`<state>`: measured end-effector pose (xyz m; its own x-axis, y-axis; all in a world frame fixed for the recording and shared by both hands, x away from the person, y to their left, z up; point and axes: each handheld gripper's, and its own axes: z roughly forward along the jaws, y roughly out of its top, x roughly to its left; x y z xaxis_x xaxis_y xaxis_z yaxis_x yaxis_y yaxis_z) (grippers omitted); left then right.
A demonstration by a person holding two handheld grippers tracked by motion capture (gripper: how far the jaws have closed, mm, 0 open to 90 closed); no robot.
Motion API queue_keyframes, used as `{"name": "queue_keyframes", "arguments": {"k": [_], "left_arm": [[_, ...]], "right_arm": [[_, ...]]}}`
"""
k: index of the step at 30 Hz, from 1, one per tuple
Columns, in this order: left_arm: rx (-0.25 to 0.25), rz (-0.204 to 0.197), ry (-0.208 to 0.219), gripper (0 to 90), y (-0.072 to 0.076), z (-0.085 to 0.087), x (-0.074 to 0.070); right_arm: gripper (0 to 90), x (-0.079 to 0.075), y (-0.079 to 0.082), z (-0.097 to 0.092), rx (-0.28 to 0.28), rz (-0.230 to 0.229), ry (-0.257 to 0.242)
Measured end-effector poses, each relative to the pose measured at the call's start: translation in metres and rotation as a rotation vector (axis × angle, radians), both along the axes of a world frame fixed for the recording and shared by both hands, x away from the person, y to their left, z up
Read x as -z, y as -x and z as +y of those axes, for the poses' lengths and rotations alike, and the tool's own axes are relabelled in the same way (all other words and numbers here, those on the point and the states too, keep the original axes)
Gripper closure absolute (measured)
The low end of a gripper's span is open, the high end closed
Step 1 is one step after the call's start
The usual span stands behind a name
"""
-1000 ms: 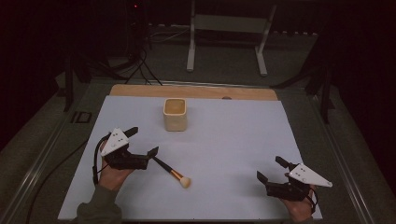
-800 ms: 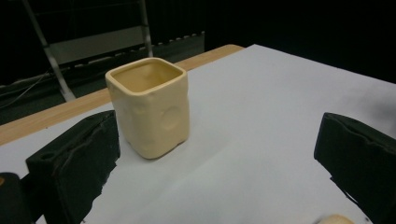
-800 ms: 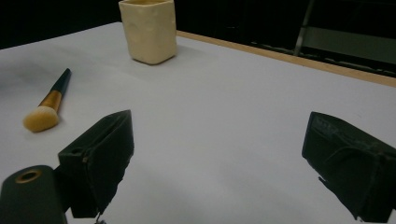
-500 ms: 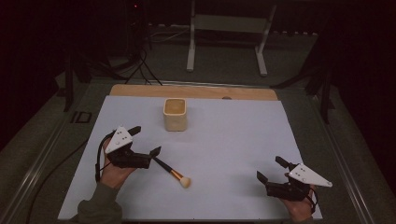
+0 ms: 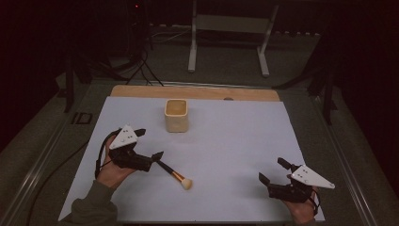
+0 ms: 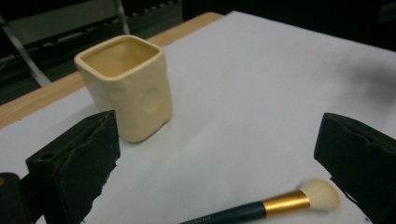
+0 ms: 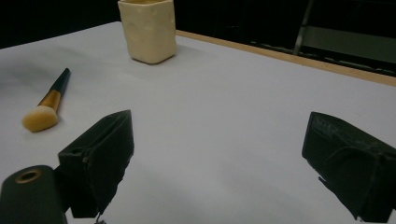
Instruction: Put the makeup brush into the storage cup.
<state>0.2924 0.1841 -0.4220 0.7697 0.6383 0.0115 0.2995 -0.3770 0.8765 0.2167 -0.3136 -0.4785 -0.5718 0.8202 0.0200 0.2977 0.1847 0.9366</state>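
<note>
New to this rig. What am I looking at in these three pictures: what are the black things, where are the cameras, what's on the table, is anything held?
No robot arm here: a person holds a two-jaw hand gripper in each hand. The high view looks down from above the person's side, showing the left gripper and the right gripper. The other two pictures come from cameras riding on each gripper; the black blocks at their bottom are that gripper's own jaws. On the white table cover stand a cream square cup and, lying flat, a makeup brush with a dark handle, gold band and pale bristles. Both grippers are open and hold nothing; the left one is at the brush handle's end.
</note>
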Motion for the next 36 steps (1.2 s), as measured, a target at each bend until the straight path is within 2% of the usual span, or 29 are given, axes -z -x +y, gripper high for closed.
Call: {"name": "queue_keyframes", "arguments": {"k": [4, 6, 7, 9, 10, 11, 13, 14, 16, 17, 19, 22, 26, 28, 29, 32, 36], "left_arm": [[0.034, 0.030, -0.040, 1.5, -0.003, -0.004, -0.002], [0.058, 0.047, -0.073, 1.5, -0.005, -0.007, -0.002], [0.058, 0.047, -0.073, 1.5, -0.005, -0.007, -0.002], [0.094, 0.066, -0.109, 1.5, -0.007, -0.011, -0.002], [0.094, 0.066, -0.109, 1.5, -0.007, -0.011, -0.002], [0.135, 0.080, -0.163, 1.5, -0.007, -0.017, -0.002], [0.157, 0.085, -0.196, 1.5, -0.007, -0.022, -0.001], [0.167, 0.091, -0.209, 1.8, -0.008, -0.023, -0.002], [0.167, 0.091, -0.209, 2.2, -0.008, -0.023, -0.002], [0.202, 0.117, -0.248, 2.3, -0.010, -0.029, -0.001], [0.225, 0.127, -0.273, 3.0, -0.011, -0.031, -0.001], [0.255, 0.145, -0.302, 4.4, -0.014, -0.034, 0.002], [0.306, 0.202, -0.354, 5.4, -0.021, -0.036, 0.009], [0.306, 0.202, -0.354, 5.5, -0.021, -0.036, 0.009], [0.341, 0.234, -0.398, 6.7, -0.024, -0.039, 0.015], [0.356, 0.250, -0.438, 6.7, -0.025, -0.043, 0.019], [0.365, 0.254, -0.442, 6.7, -0.025, -0.046, 0.019]], "right_arm": [[8.9, 0.000, 0.000, 0.000, 0.000, 0.000, 0.001], [8.9, 0.000, 0.000, 0.000, 0.000, 0.000, 0.001], [8.9, 0.000, 0.000, 0.000, 0.000, 0.000, 0.001], [8.9, 0.000, 0.000, 0.000, 0.001, 0.000, 0.001], [8.9, 0.000, 0.000, 0.000, 0.001, 0.000, 0.001], [8.9, 0.000, 0.000, 0.000, 0.002, -0.001, 0.001], [8.9, 0.000, 0.000, 0.000, 0.002, 0.000, 0.000], [8.9, 0.000, 0.000, 0.000, 0.002, 0.000, 0.001], [8.9, 0.000, 0.000, 0.000, 0.002, 0.000, 0.000], [8.9, 0.000, 0.000, 0.000, 0.002, 0.000, 0.000], [8.9, 0.000, 0.000, 0.000, 0.002, 0.000, -0.001], [8.9, 0.000, -0.001, 0.000, 0.000, 0.000, -0.001], [8.9, 0.000, -0.001, 0.000, 0.000, 0.000, -0.003], [8.9, 0.001, -0.001, -0.001, 0.000, 0.000, -0.003], [8.9, 0.001, -0.001, 0.000, 0.000, 0.002, -0.003], [8.9, 0.001, -0.002, 0.000, -0.002, 0.005, -0.002], [8.9, 0.001, -0.002, -0.001, 0.000, 0.005, -0.003]]}}
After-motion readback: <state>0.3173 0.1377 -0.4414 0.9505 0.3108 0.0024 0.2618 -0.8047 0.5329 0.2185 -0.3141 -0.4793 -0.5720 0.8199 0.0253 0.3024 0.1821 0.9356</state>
